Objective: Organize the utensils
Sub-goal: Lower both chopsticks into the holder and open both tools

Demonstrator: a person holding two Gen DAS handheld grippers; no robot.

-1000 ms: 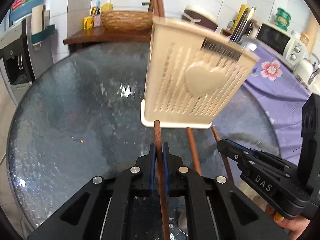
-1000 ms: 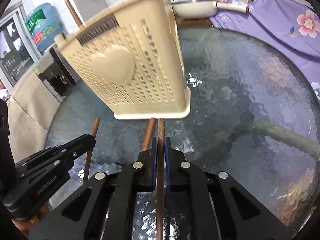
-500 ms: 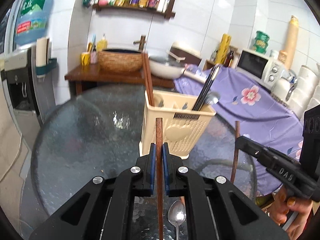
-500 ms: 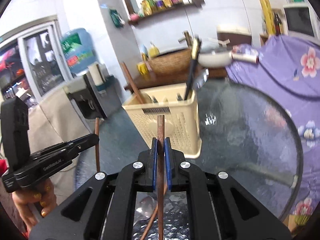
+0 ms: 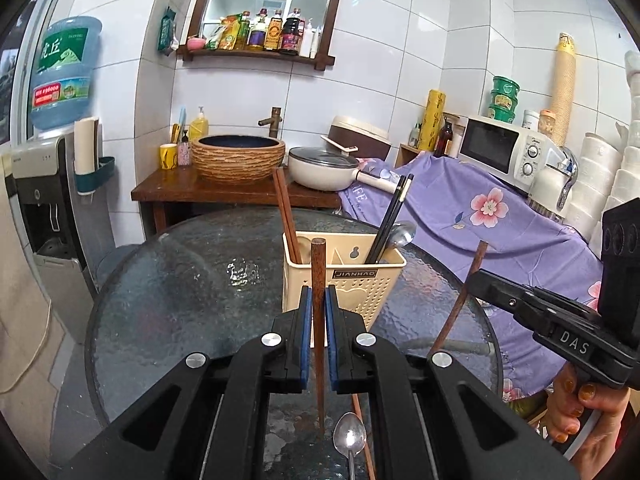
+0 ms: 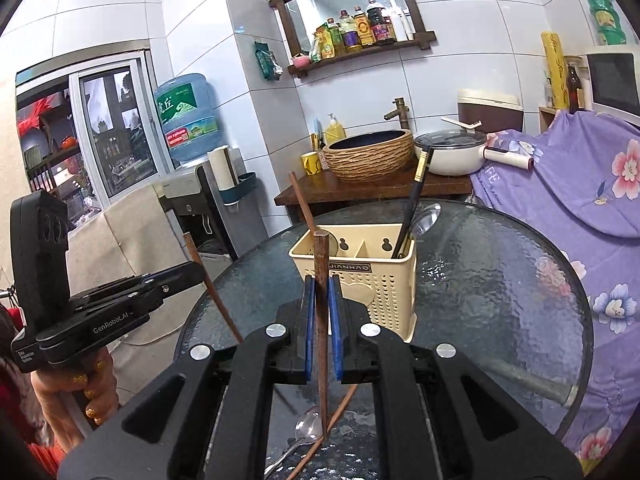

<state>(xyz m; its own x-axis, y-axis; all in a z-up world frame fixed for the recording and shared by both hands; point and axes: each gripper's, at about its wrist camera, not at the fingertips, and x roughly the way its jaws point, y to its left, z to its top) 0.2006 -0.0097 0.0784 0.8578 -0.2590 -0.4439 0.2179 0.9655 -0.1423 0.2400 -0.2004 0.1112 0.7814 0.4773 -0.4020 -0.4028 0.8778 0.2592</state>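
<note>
Both grippers sit higher and farther back than a second ago; the utensil holder [image 5: 344,276] now stands well ahead on the glass table [image 5: 180,280].

Left gripper [image 5: 316,312] pinches a wooden chopstick [image 5: 318,320] upright, thick end up. Right gripper [image 6: 321,304] clamps a second chopstick [image 6: 321,320], also near vertical. A spoon [image 5: 350,438] and probably another chopstick [image 6: 320,440] lie on the glass below.

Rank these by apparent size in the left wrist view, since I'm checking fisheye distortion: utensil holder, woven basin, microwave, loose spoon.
1. Utensil holder
2. Woven basin and microwave: look alike, unranked; both stand farther back.
3. Loose spoon, smallest, though nearest and cut off by the frame.
</note>
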